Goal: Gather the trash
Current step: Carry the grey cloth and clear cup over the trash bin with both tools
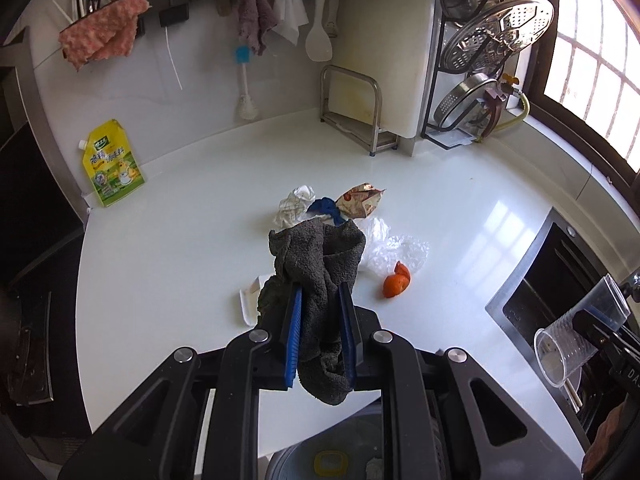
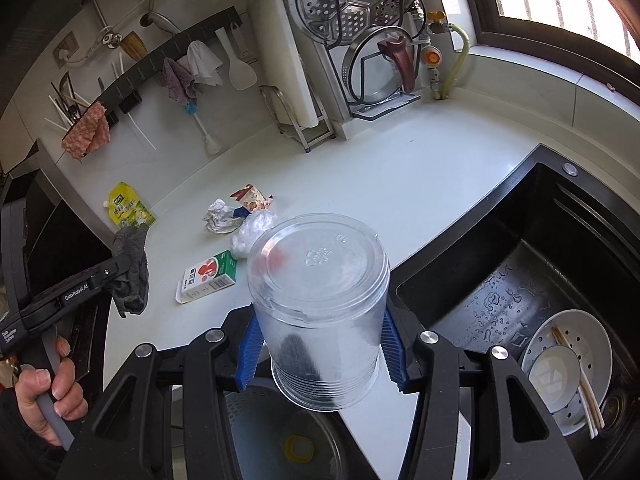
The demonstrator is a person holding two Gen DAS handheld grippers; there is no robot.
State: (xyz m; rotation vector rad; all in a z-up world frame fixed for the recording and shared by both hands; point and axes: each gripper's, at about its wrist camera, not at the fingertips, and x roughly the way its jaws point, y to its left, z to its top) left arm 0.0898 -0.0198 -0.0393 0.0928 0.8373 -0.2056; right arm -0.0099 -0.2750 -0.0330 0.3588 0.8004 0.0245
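Left wrist view shows the left tongs [image 1: 320, 320] clamped on a grey rag [image 1: 320, 264] above the desk [image 1: 160, 248], trash pile [image 1: 340, 216] at twelve o'clock, right tongs [image 2: 320, 344] gripping a cup [image 2: 320, 300]; I'd keep both grips firm and carry each level over the bin [image 2: 280, 432] at six o'clock.

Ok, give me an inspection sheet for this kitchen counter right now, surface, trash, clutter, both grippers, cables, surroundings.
Surface: white counter, glossy, no spill seen.
Job's things: crumpled paper, printed wrapper, clear plastic film, orange peel and small carton lie on the counter.
Clutter: yellow pouch leans on the wall.
Grippers: left gripper shut on grey cloth; right gripper shut on clear plastic cup, base facing the camera.
Cables: nothing seen.
Surroundings: black sink holds a colander with chopsticks; lid rack by the window.
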